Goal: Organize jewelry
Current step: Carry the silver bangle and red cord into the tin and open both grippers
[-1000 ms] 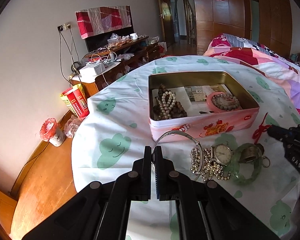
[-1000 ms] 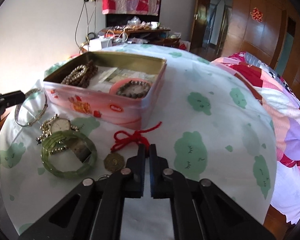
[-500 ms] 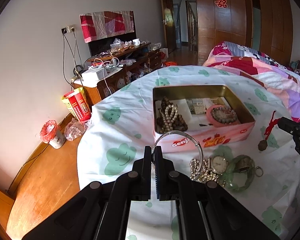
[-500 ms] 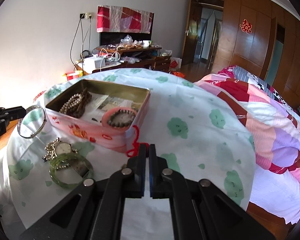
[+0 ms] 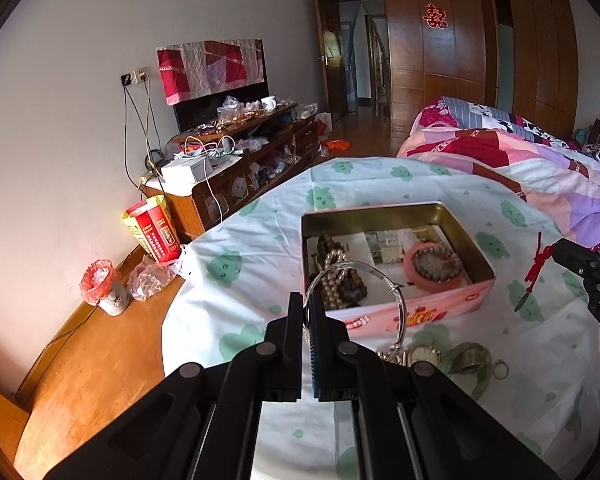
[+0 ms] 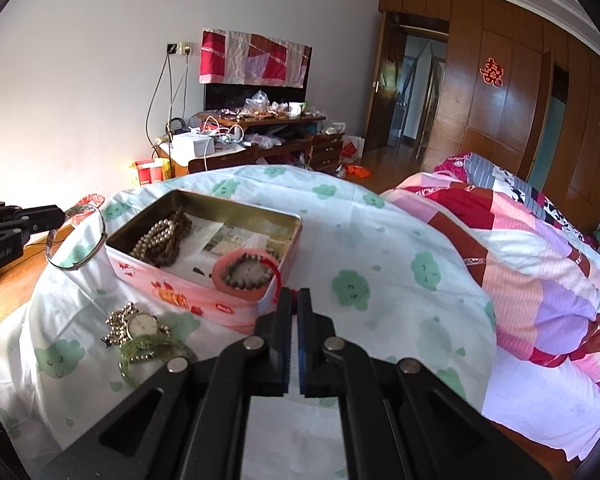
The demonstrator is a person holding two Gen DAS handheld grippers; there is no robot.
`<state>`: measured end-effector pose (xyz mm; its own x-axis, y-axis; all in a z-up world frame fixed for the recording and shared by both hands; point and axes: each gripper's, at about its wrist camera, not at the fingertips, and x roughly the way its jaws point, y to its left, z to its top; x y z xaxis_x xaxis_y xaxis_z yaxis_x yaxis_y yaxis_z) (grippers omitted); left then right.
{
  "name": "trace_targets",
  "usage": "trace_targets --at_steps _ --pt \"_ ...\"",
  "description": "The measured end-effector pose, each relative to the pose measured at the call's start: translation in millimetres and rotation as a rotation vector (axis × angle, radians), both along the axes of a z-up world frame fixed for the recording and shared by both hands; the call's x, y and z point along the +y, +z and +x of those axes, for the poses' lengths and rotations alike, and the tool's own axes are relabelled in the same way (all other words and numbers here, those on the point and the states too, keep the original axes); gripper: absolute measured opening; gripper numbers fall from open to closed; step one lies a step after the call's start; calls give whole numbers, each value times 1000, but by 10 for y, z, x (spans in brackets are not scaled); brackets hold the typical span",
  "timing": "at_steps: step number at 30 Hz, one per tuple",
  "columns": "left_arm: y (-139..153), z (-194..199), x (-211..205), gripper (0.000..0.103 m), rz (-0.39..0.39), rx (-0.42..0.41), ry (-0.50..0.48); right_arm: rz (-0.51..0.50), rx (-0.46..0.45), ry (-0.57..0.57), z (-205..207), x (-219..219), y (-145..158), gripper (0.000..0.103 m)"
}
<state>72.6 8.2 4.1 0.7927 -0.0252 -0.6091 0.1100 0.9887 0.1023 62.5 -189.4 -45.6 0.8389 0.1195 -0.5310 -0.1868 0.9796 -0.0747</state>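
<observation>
My left gripper point(image 5: 307, 305) is shut on a thin silver bangle point(image 5: 396, 294), which hangs in the air in front of the pink tin point(image 5: 428, 314). From the right wrist view the bangle point(image 6: 100, 236) shows at that gripper's tip point(image 6: 62, 213), left of the tin point(image 6: 172, 294). My right gripper point(image 6: 294, 301) is shut on a red cord; the cord with its pendant point(image 5: 534, 270) dangles clear of the cloth, right of the tin. Inside the tin lie brown bead strands point(image 6: 162, 236) and a pink ring with a bead bracelet point(image 6: 246, 270).
A watch point(image 6: 140, 324), a beaded chain and a green bangle point(image 6: 140, 350) lie on the white cloud-print cloth point(image 6: 380, 248) in front of the tin. A quilted bed point(image 6: 540, 240) borders the right side. A cluttered wooden cabinet point(image 5: 236, 168) stands by the far wall.
Both grippers have risen. The silver bangle has left the cloth with the left gripper, and the red cord with its pendant has been lifted off the cloth by the right gripper.
</observation>
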Motion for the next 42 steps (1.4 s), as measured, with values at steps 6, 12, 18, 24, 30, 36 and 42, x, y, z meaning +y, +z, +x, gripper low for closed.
trace_targets --at_steps 6,12,18,24,30,36,42 --pt "97 61 -55 2 6 -21 -2 5 -16 7 38 -3 90 2" --pt "124 177 -61 2 -2 -18 1 8 -32 13 96 -2 164 2" --pt "137 288 -83 2 6 -11 -4 6 -52 24 141 43 252 2" --pt "159 348 -120 2 20 -15 -7 7 -70 38 202 109 325 2" --pt "195 445 -153 2 32 -19 -6 5 -75 55 282 173 363 2" --pt "208 554 -189 2 42 -14 -11 -2 -76 72 372 263 382 2" --pt "180 672 -223 2 54 -1 -10 -15 -76 79 499 360 381 2"
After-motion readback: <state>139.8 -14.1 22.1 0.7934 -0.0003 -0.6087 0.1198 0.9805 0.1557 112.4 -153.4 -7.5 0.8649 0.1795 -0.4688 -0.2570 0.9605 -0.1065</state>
